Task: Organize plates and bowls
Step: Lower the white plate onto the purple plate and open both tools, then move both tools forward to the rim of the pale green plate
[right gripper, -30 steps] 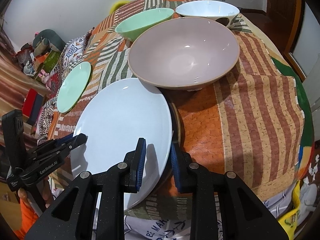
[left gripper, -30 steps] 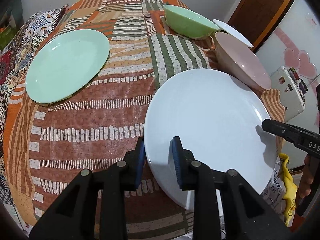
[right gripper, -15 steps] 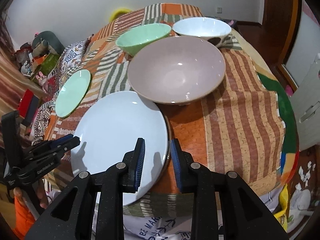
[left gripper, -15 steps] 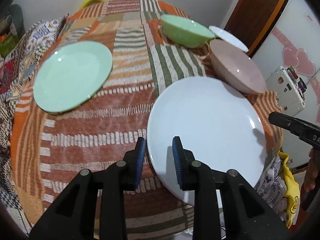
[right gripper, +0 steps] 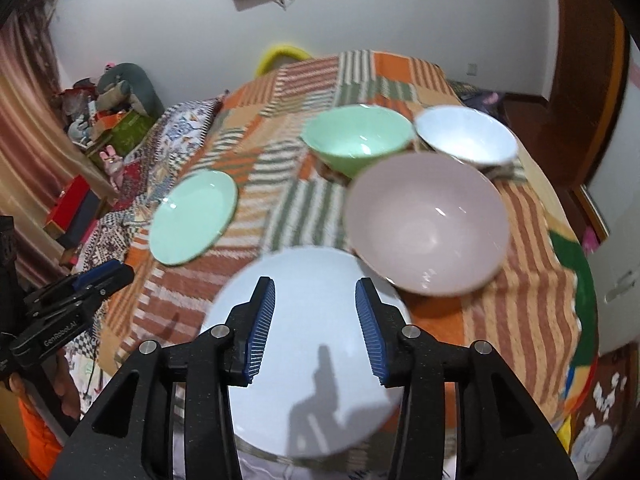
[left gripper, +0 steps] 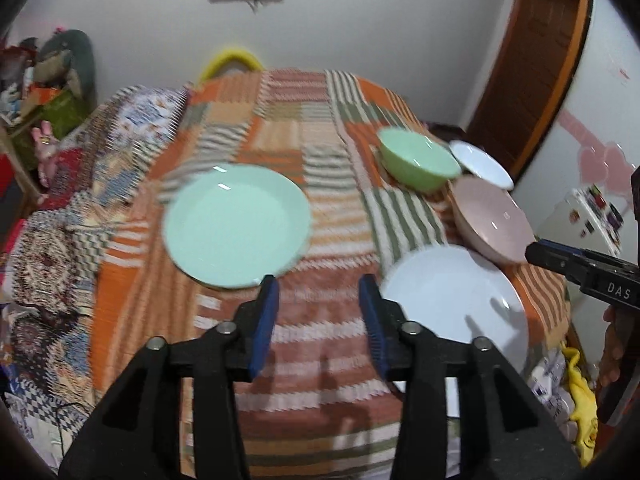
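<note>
A white plate (left gripper: pixel 456 300) (right gripper: pixel 316 344) lies at the table's near edge on the patchwork cloth. A mint green plate (left gripper: pixel 238 224) (right gripper: pixel 194 216) lies further left. A pink bowl (left gripper: pixel 492 224) (right gripper: pixel 426 232), a green bowl (left gripper: pixel 418 164) (right gripper: pixel 356 140) and a white bowl (left gripper: pixel 480 164) (right gripper: pixel 466 138) stand at the right. My left gripper (left gripper: pixel 319 312) is open and empty above the cloth between the two plates. My right gripper (right gripper: pixel 315 320) is open and empty above the white plate.
The table (left gripper: pixel 288 120) is covered by a striped orange, green and brown cloth and drops off at the near edge. A wooden door (left gripper: pixel 532 60) and a white fridge (left gripper: pixel 588 216) stand to the right. Clutter and toys (right gripper: pixel 116 120) sit at the far left.
Both grippers have opened wide and let go of the white plate's rim. Both have pulled back and risen; the left one has swung left toward the green plate.
</note>
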Tool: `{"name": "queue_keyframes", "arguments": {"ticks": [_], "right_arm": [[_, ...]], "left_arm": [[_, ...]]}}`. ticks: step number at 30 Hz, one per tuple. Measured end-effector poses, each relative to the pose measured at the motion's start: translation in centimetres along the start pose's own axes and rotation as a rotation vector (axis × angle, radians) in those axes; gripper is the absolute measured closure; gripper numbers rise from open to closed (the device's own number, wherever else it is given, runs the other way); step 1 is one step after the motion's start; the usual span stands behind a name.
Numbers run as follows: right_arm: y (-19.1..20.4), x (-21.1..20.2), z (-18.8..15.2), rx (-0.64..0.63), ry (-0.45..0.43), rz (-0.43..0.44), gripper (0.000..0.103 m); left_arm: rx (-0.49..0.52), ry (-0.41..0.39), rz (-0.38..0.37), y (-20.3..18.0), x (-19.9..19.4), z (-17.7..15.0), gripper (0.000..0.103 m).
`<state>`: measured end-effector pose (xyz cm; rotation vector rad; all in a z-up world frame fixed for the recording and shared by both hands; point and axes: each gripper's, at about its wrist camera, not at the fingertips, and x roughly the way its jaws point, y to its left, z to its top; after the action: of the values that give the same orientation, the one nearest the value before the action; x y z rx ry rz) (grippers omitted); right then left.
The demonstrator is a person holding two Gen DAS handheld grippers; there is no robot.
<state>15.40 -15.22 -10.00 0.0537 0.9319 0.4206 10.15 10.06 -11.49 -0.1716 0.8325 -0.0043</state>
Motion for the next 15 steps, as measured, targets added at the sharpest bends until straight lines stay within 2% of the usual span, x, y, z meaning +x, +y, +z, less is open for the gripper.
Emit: {"name": "queue_keyframes", "arguments": {"ticks": [2, 4, 6, 15], "right_arm": [[1.0, 0.3, 0.7, -0.020, -0.008, 0.016, 0.064], [2.3, 0.7, 1.4, -0.045, -0.015, 0.031, 0.058], [3.5, 1.0, 1.9, -0.066, -0.032, 0.040, 0.047], [7.5, 4.2, 4.2, -0.154, -0.042, 0.065, 0.044]], "left_arm": [[-0.011, -0.030, 0.036, 1.4, -0.7, 0.4, 0.051], [-0.022, -0.043, 0.071, 2.6, -1.0, 0.9, 0.046], [-0.041, -0.051, 0.101, 4.1, -1.1, 1.4, 0.042], [-0.135, -0.063, 0.176, 10.2, 0.8, 3.2, 0.035]]}}
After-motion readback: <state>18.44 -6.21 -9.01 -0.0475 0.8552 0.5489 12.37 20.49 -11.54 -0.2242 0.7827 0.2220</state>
